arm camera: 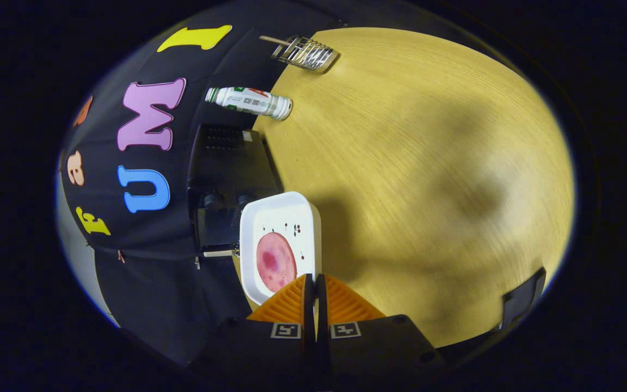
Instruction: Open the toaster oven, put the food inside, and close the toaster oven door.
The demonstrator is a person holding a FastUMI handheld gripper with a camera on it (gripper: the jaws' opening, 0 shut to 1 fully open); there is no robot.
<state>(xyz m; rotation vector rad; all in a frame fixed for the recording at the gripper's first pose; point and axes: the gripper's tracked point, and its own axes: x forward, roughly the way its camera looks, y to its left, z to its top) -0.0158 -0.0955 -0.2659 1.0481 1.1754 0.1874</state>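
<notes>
Your hand-held gripper (314,286) is pinched tight on the rim of the white plate (278,218) carrying the round slice of food (275,261), held just beside the black toaster oven (226,185) on the tabletop (428,190).

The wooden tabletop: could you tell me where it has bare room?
Bare tabletop beyond the shut gripper. Crowded along the wall: white plate with meat slice, black toaster oven, white bottle, wire rack.
</notes>
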